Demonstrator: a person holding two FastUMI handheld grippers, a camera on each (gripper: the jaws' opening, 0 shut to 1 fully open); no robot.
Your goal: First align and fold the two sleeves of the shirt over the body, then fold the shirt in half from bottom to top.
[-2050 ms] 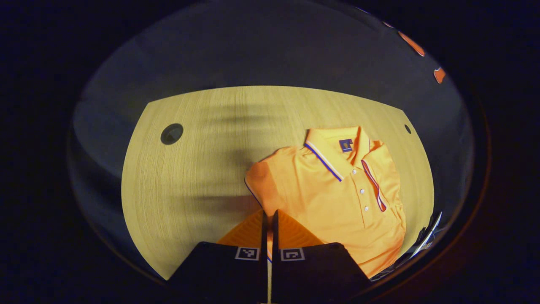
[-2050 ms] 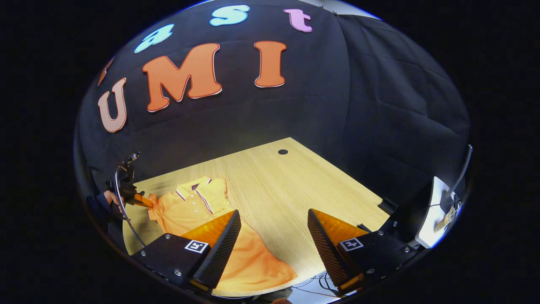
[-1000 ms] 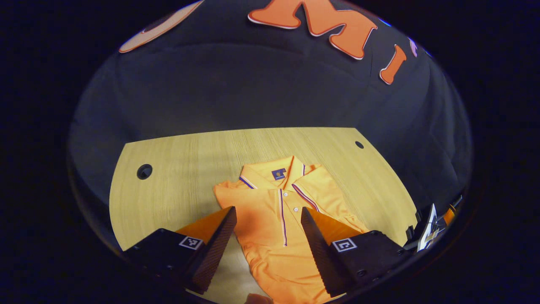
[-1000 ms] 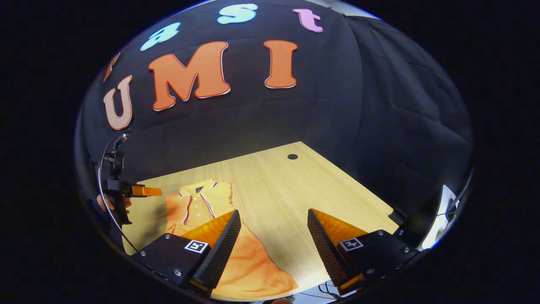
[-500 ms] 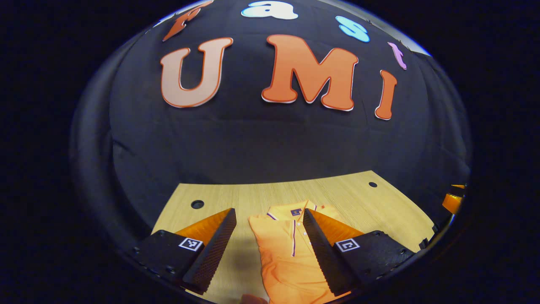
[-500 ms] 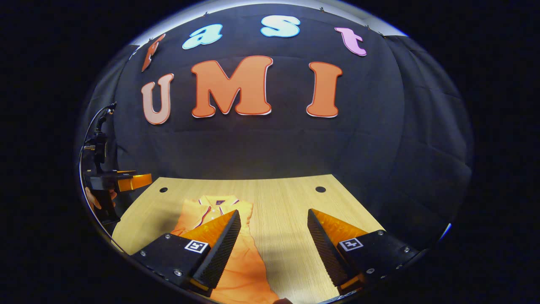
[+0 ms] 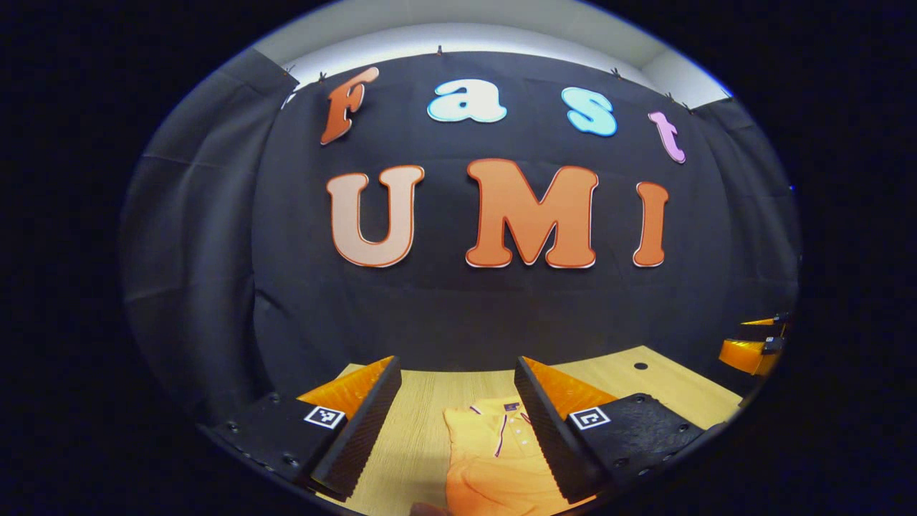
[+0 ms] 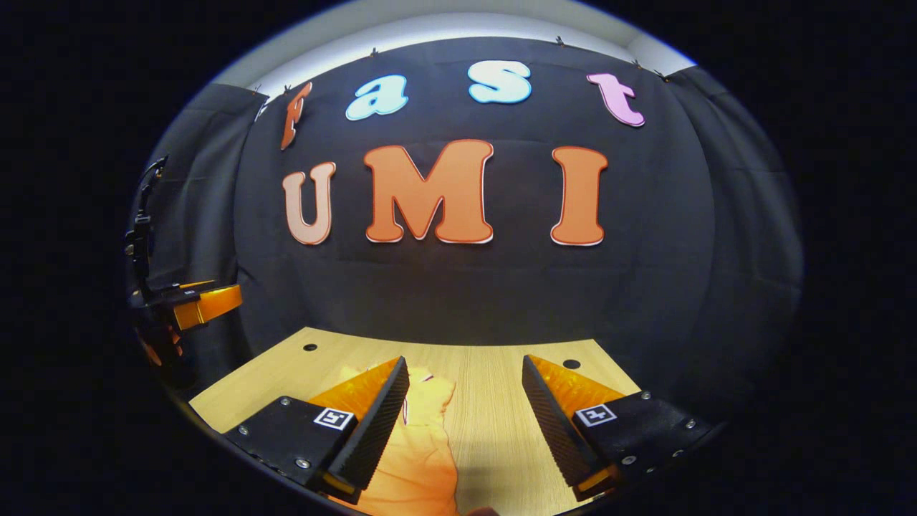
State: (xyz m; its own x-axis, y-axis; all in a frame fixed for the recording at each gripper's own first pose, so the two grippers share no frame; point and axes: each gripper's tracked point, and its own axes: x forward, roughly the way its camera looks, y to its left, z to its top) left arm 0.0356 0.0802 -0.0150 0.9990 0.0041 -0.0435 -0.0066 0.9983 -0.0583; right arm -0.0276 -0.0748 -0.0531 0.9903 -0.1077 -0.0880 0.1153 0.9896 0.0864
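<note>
Orange shirt (image 7: 494,448) lies flat on the wooden counter (image 7: 423,423), collar toward the wall. The left gripper (image 7: 455,430) and right gripper (image 8: 466,423) hang above it, jaws wide apart, holding nothing.

Left gripper (image 7: 455,416) black housings, square coded markers, ridged wedge fingers (screws along edges), right gripper (image 8: 466,416) alike

Left gripper (image 7: 455,423) raised and level, fingers spread wide, nothing between them. Right gripper (image 8: 464,423) same: level, fingers wide apart, holding nothing. Each visible from the other's camera: right gripper at far right edge of left gripper view, left gripper at far left of right gripper view, with a hand (image 8: 152,349) gripping its handle below.
</note>
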